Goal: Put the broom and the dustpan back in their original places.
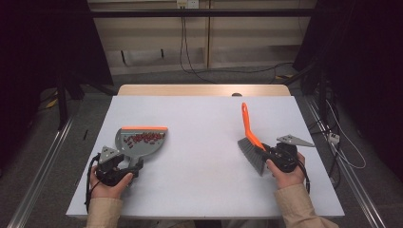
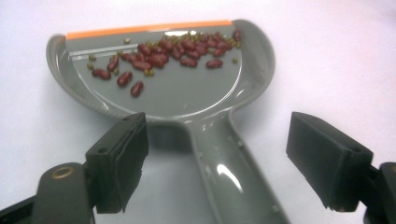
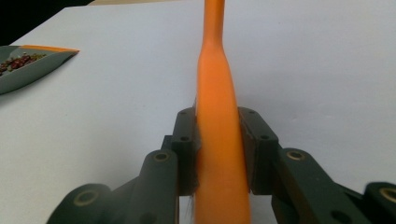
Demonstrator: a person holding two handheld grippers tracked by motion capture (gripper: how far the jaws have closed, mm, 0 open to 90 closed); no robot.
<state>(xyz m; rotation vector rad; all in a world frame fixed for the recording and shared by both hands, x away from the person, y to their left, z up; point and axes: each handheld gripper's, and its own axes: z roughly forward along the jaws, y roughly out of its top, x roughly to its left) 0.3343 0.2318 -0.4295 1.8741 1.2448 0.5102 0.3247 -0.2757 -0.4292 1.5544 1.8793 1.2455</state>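
A grey dustpan [image 1: 141,141] with an orange lip lies on the white table at the left, holding several red beans [image 1: 144,137] and a few small green ones. Its handle [image 2: 233,168] runs back between the jaws of my left gripper [image 1: 134,167], which stands open on both sides of it without touching, as the left gripper view [image 2: 217,163] shows. At the right, my right gripper [image 1: 267,153] is shut on the orange handle [image 3: 218,121] of a hand brush [image 1: 252,142]. The brush's grey bristles [image 1: 251,155] rest on the table.
The white table [image 1: 199,123] has bare room between the dustpan and the brush. A wooden edge [image 1: 204,90] runs behind it. Cables trail from both grippers and lie on the floor at the right. The dustpan [image 3: 32,65] also appears far left in the right gripper view.
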